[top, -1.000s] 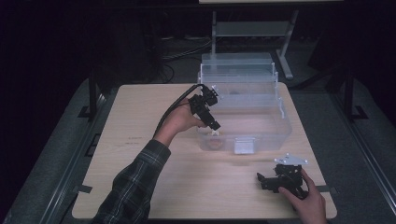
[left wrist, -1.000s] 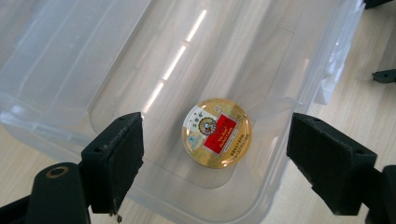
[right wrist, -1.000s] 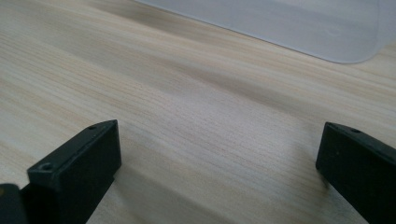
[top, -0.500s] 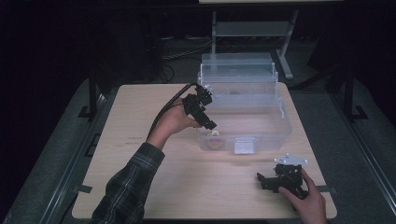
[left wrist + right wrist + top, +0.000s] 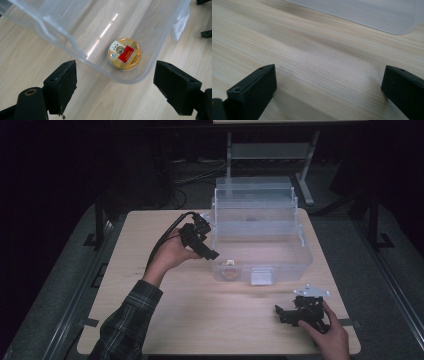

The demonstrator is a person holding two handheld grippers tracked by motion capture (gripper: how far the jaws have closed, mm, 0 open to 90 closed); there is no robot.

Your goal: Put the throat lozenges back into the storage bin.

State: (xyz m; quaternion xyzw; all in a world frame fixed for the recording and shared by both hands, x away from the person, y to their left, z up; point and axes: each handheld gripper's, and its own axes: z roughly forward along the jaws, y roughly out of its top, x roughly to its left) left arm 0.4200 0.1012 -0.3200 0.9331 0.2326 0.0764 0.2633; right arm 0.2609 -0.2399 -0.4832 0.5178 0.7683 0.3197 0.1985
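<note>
We see a place that looks like a lab or a recording studio, not a home. The light wooden worktop (image 5: 200,320) stands alone in a pool of light, and everything around it is dark. On the grey floor (image 5: 65,285) beside it we notice dark rails (image 5: 85,290) on both sides, and loose cables (image 5: 200,170) lie on the floor behind. Further back stands a metal stand (image 5: 270,152) with a shelf. The worktop carries almost nothing: a clear plastic box (image 5: 260,235) with stepped trays. We cannot see walls, windows or home furniture in the darkness.
</note>
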